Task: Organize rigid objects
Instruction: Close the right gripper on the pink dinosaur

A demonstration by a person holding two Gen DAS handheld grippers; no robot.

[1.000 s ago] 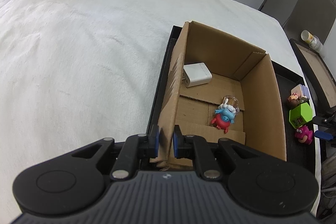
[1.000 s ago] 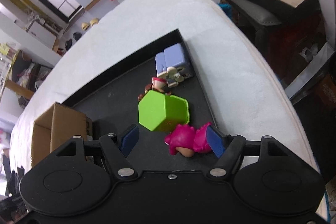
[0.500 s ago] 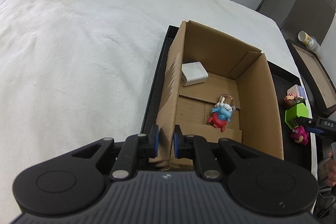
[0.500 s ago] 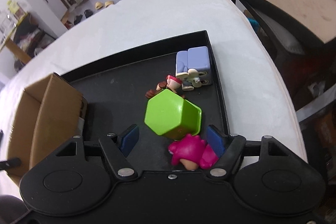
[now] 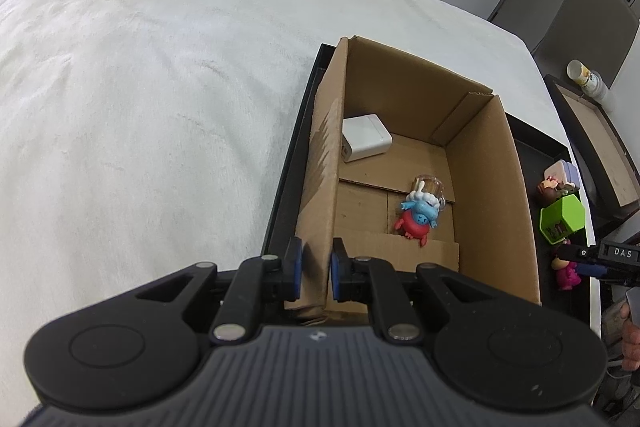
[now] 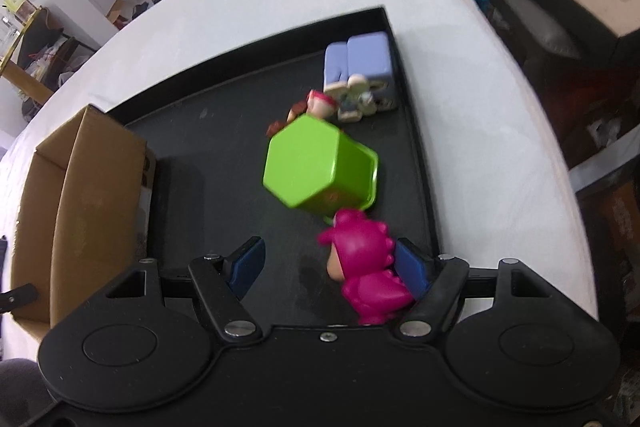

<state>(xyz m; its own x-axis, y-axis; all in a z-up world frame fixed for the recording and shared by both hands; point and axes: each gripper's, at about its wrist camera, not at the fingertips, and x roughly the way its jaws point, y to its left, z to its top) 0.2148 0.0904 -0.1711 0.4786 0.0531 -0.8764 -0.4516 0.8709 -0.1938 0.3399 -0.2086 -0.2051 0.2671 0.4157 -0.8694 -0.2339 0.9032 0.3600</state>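
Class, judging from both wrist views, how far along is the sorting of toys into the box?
Done: a white charger and blue-red toy lie in the cardboard box. In hand: left gripper clamps its wall; right gripper straddles the pink dinosaur. Left: green container, small figures.

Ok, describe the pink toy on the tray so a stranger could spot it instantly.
Find the black tray beside the cardboard box. Near its front right corner, just below the green hexagonal container, sits the magenta dinosaur figure. It is the only solid pink piece, with spikes along its back.

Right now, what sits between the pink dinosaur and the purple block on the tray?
The green hexagonal box and small figurines lie between pink dinosaur and purple block, in the right wrist view.
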